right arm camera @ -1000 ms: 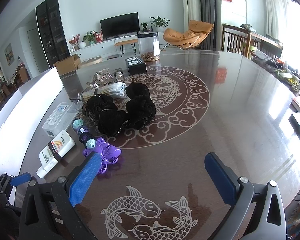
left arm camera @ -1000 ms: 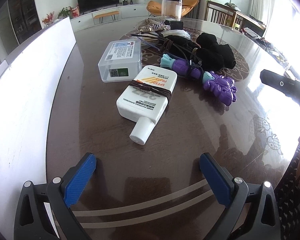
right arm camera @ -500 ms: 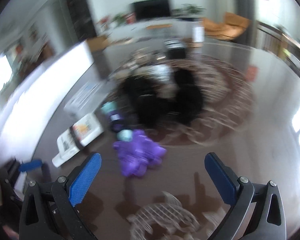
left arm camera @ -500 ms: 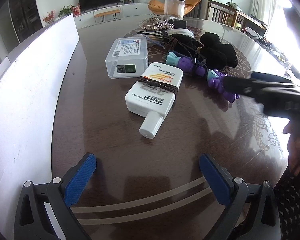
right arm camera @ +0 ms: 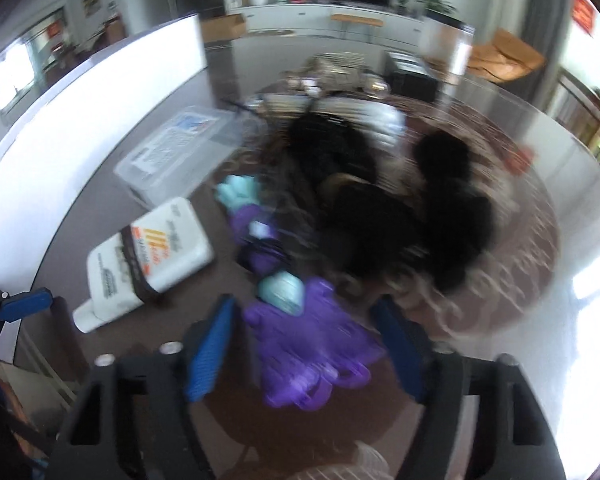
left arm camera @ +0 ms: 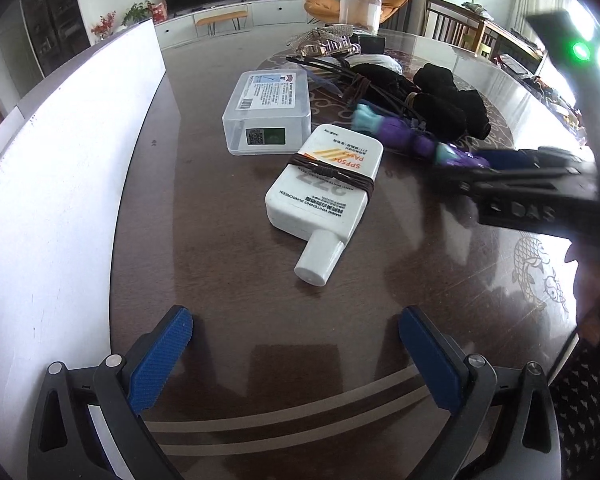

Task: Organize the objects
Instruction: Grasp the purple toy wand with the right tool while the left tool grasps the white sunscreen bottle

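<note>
On the dark table (left arm camera: pixel 228 264), the right gripper (right arm camera: pixel 306 344), closing, straddles the purple toy (right arm camera: pixel 312 356) beside black cloths (right arm camera: pixel 400 216).

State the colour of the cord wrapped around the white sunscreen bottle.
Dark brown. The cord crosses the sunscreen bottle; the left wrist view shows it best.

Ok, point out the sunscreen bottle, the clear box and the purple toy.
sunscreen bottle (left arm camera: pixel 324 196): left wrist view, on its white body.
clear box (left arm camera: pixel 268 112): left wrist view, on its lid.
purple toy (right arm camera: pixel 308 344): right wrist view, on its purple body.
</note>
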A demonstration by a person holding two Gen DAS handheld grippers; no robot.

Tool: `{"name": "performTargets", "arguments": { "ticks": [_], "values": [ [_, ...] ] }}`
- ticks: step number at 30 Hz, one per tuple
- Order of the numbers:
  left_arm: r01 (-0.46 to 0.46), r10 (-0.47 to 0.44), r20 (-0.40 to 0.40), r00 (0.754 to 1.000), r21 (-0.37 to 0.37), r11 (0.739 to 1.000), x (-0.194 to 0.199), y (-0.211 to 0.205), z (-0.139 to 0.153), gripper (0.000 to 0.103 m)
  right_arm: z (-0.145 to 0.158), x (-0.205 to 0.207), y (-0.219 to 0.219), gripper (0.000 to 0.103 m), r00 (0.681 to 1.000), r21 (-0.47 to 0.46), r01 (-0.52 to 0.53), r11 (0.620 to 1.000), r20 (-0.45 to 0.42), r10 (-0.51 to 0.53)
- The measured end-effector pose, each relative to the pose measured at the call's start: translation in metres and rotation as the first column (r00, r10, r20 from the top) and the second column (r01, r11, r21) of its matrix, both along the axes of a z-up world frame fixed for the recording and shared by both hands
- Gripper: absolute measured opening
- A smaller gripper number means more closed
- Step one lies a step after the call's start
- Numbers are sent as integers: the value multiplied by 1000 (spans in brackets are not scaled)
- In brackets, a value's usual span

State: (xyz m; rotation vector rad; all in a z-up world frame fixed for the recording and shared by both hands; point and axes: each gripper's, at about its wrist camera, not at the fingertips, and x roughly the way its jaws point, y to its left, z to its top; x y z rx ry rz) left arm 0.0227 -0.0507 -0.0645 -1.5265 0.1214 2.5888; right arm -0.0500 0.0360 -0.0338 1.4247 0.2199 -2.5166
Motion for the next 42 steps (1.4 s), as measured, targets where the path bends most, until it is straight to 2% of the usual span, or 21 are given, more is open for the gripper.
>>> {"name": "performTargets", "arguments": {
  "ticks": [8, 10, 11, 13, 16, 20, 24, 30, 36, 40, 42],
  "values": [
    [-22, 22, 44, 999, -8, 1000, -10, 2, 1, 103, -2, 37, 36, 66, 986, -15, 149, 989, -68, -150],
    [-17, 17, 75, 997, -11, 1000, -11, 1, 1, 103, 0, 38, 46, 67, 983, -27, 174, 984, -56, -175],
    [-14, 15, 83, 996, -12, 1000, -11, 1, 1, 103, 0, 37, 48, 68, 982, -32, 179, 983, -55, -181],
    [1, 1, 85, 996, -19, 1000, -7, 1, 3, 103, 0, 36, 48, 76, 980, -25, 192, 981, -53, -194],
    [10, -8, 70, 998, -25, 1000, -3, -3, 7, 103, -2, 30, 43, 86, 982, -12, 185, 983, -46, -186],
    [21, -22, 63, 998, 14, 1000, -5, -9, 17, 103, -2, 38, 48, 90, 983, -13, 181, 983, -41, -181],
    [46, -46, 56, 997, 14, 999, -13, -8, 25, 103, -4, 41, 51, 99, 983, -10, 181, 983, -31, -182],
    [91, -95, 102, 990, 46, 995, -30, -11, 29, 103, -6, 42, 52, 103, 983, -10, 183, 983, -25, -183],
    [110, -112, 116, 987, 24, 994, -42, -7, 19, 103, -6, 42, 52, 103, 983, -10, 183, 983, -25, -183],
    [129, -135, 136, 982, 48, 990, -56, 8, 8, 103, -6, 42, 52, 103, 983, -10, 183, 983, -25, -183],
    [145, -144, 119, 982, 2, 989, -61, 19, 5, 103, -6, 42, 52, 103, 983, -10, 183, 983, -25, -183]
  ]
}}
